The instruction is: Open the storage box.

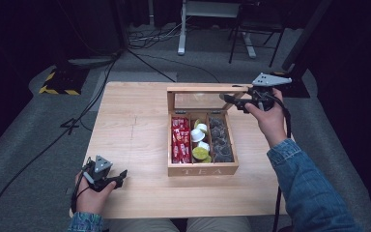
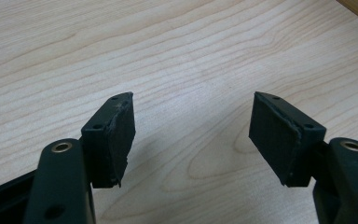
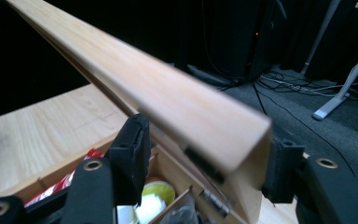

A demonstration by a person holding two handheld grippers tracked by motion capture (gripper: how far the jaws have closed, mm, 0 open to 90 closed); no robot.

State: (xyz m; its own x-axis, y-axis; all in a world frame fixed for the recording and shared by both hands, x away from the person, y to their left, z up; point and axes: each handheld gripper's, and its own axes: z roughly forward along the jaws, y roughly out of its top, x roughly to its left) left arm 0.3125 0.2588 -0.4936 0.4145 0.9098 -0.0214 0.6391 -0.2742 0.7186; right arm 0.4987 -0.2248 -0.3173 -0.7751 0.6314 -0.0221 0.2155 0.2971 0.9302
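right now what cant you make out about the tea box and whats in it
- Whether the right tongs press the lid or just straddle it: right gripper view, the blurred lid covers the pads.
- What the dark items in the tea box are: high view, too small and dim.
- Print on the red packets: high view, too small.

Table (image 1: 135, 130) evenly lit, surroundings dark. Lid (image 3: 168, 100) blurred near right gripper (image 3: 205, 158) jaws; left gripper (image 2: 191, 135) view sharp.
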